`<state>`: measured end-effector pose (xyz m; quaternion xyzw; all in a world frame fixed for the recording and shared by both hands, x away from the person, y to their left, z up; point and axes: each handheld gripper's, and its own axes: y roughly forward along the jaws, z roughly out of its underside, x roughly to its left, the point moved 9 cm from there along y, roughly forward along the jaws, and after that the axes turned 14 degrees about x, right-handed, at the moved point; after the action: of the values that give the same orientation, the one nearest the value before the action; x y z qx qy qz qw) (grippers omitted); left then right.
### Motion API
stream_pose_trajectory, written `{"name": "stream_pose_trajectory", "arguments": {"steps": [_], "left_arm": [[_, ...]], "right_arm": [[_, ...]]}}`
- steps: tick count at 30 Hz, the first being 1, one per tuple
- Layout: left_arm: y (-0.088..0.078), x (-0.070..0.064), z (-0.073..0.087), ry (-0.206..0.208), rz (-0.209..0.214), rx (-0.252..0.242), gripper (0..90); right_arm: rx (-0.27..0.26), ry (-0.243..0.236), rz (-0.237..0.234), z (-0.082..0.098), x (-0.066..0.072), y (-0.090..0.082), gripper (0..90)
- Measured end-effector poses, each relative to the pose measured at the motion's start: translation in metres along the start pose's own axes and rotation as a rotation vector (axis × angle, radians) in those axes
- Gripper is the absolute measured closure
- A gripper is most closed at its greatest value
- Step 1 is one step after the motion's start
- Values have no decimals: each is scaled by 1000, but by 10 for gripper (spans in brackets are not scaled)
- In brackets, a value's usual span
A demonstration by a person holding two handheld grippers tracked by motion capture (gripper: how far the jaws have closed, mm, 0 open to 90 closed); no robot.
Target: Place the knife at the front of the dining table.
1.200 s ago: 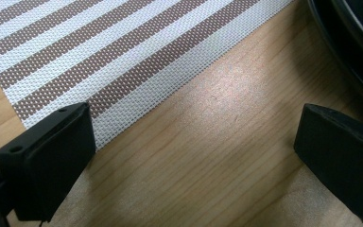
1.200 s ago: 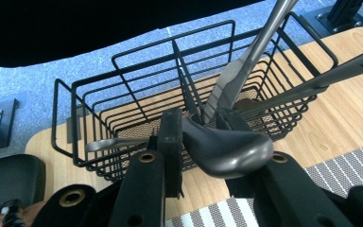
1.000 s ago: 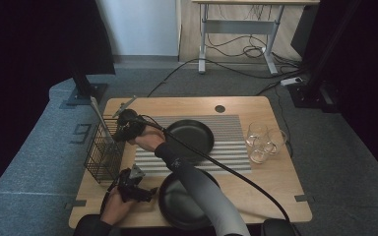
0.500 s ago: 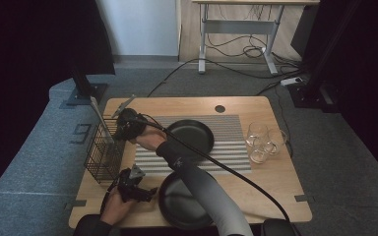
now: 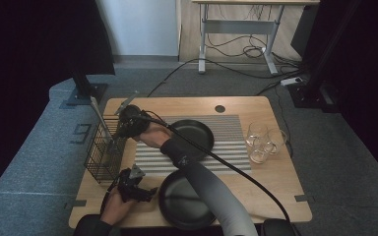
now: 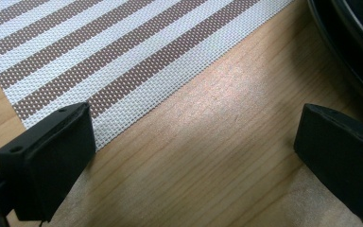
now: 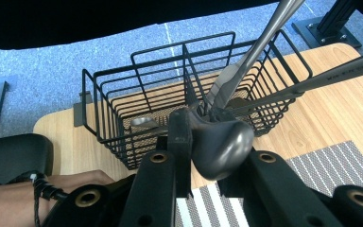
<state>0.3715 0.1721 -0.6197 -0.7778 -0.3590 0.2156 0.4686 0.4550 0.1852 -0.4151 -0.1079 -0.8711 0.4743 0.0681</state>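
In the right gripper view my right gripper point(image 7: 189, 137) is shut on a metal spoon point(image 7: 220, 146), whose bowl faces the camera between the jaws. It hangs just over the near rim of a black wire cutlery basket point(image 7: 137, 99), which holds a fork point(image 7: 246, 61) and a knife point(image 7: 326, 73) leaning out. From above, the right gripper point(image 5: 127, 122) is at the basket's point(image 5: 102, 155) far right corner. My left gripper point(image 5: 139, 191) rests near the table's front edge. Its jaws point(image 6: 194, 156) stand open over bare wood with nothing between them.
A striped placemat point(image 5: 226, 147) carries a black plate point(image 5: 193, 138). A second black plate point(image 5: 184, 200) sits at the front, right of the left gripper. Three glasses point(image 5: 263, 142) stand at the mat's right end. A cable trails across the right forearm.
The right gripper has lifted slightly with the spoon beside the basket. The left gripper has kept still.
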Motion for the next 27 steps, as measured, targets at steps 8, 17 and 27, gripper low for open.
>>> {"name": "stream_pose_trajectory", "arguments": {"steps": [8,17,27], "left_arm": [[0,0,0,0,0,0,0],[0,0,0,0,0,0,0],[0,0,0,0,0,1,0]], "right_arm": [[-2,-8,9,3,0,-7,804],[-22,-9,17,6,0,-18,819],[-49,-26,47,7,4,-39,822]]}}
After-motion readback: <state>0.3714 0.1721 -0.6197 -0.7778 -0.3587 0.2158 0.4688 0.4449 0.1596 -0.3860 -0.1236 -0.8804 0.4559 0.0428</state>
